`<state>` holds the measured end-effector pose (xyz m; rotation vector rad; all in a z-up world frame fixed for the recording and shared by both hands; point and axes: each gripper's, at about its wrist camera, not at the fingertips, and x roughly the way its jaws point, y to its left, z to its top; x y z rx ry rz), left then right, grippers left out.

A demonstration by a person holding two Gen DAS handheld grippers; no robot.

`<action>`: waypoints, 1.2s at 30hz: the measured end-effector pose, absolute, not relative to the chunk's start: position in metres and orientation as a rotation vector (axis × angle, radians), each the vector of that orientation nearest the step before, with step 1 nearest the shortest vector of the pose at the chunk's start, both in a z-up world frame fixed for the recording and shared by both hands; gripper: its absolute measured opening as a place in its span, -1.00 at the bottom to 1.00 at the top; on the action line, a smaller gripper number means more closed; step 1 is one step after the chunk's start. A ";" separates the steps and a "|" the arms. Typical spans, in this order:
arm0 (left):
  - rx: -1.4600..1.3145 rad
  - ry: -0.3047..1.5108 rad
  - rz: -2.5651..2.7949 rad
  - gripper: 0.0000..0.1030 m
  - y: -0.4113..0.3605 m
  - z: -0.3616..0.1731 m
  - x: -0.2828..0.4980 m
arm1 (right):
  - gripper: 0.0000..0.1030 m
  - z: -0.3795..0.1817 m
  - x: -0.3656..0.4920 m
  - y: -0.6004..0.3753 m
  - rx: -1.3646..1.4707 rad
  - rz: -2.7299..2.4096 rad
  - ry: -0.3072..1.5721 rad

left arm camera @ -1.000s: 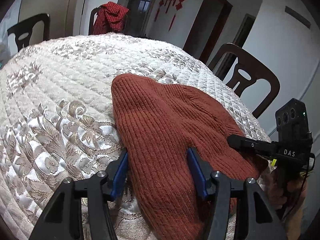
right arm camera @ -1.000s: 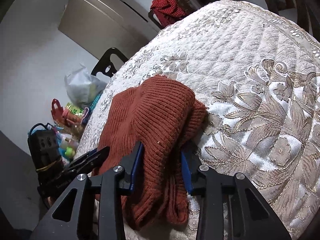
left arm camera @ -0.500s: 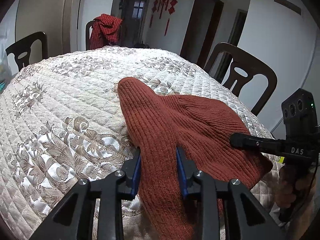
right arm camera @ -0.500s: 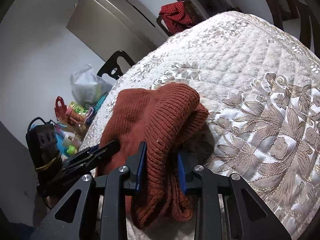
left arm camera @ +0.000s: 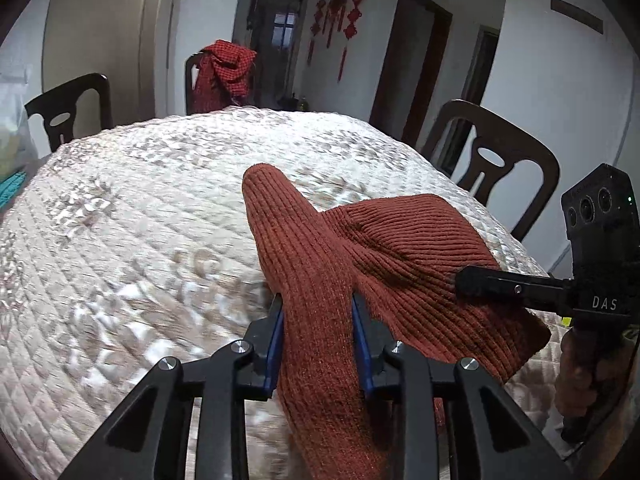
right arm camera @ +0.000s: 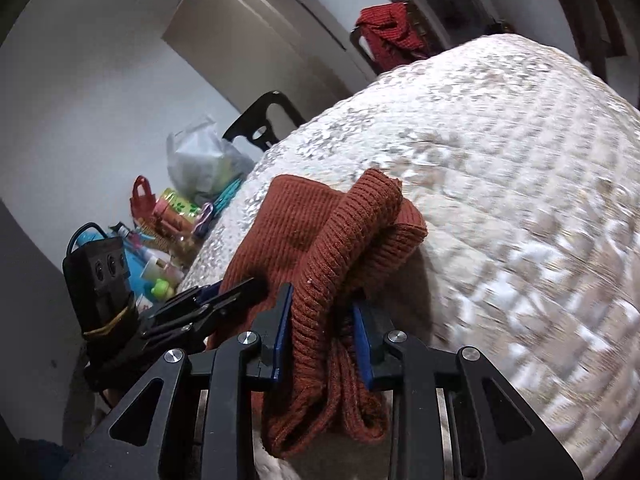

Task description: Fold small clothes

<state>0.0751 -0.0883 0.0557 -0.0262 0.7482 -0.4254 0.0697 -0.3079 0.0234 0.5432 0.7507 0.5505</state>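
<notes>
A rust-red ribbed knit garment [left arm camera: 400, 248] lies on the quilted floral table cover [left arm camera: 140, 220], with its near edge raised off the cloth. My left gripper [left arm camera: 318, 308] is shut on a bunched ridge of the knit, blue pads pressing on both sides. In the right wrist view my right gripper [right arm camera: 320, 300] is shut on the folded, doubled hem of the garment [right arm camera: 296, 220], which hangs below the jaws. The right gripper's black finger [left arm camera: 480, 284] reaches into the knit from the right. The left gripper's fingers [right arm camera: 224, 296] show at the left of the garment.
Dark wooden chairs [left arm camera: 492, 160] ring the table [right arm camera: 500, 160]; one at the far side carries a red checked cloth [left arm camera: 224, 76]. A plastic bag [right arm camera: 200, 160] and small colourful items [right arm camera: 164, 220] sit at the table's left end. A hand [left arm camera: 576, 368] holds the right gripper's handle.
Both grippers closed from open onto the knit, then rose, lifting the near edge so the fabric bunches into ridges. The right gripper also shifted sideways.
</notes>
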 end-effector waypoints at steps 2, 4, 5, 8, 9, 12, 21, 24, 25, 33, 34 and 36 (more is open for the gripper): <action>-0.030 0.743 -0.410 -0.37 -0.078 0.058 0.078 | -0.46 0.025 0.077 -0.297 0.535 0.572 0.752; -0.038 0.736 -0.395 -0.37 -0.065 0.060 0.082 | -0.46 0.026 0.086 -0.284 0.527 0.598 0.755; -0.041 0.734 -0.388 -0.37 -0.059 0.061 0.084 | -0.46 0.027 0.092 -0.275 0.521 0.616 0.754; -0.051 0.725 -0.368 -0.38 -0.037 0.064 0.093 | -0.46 0.030 0.108 -0.256 0.524 0.657 0.757; -0.060 0.725 -0.362 -0.38 -0.030 0.065 0.096 | -0.46 0.030 0.113 -0.251 0.526 0.666 0.759; -0.080 0.715 -0.350 -0.38 -0.008 0.068 0.107 | -0.46 0.033 0.128 -0.233 0.529 0.697 0.755; -0.128 0.736 -0.318 -0.37 0.046 0.060 0.149 | -0.46 0.026 0.177 -0.191 0.556 0.756 0.782; -0.153 0.793 -0.294 -0.37 0.055 0.041 0.162 | -0.46 0.011 0.187 -0.185 0.556 0.736 0.817; -0.152 0.809 -0.280 -0.34 0.058 0.034 0.165 | -0.46 0.004 0.190 -0.185 0.562 0.722 0.841; -0.159 0.774 -0.228 -0.22 0.064 0.039 0.149 | -0.32 -0.001 0.185 -0.202 0.518 0.628 0.870; -0.137 0.758 -0.215 -0.23 0.061 0.044 0.147 | -0.32 0.008 0.182 -0.203 0.486 0.613 0.843; -0.098 0.727 -0.204 -0.22 0.055 0.055 0.148 | -0.32 0.021 0.179 -0.202 0.443 0.590 0.795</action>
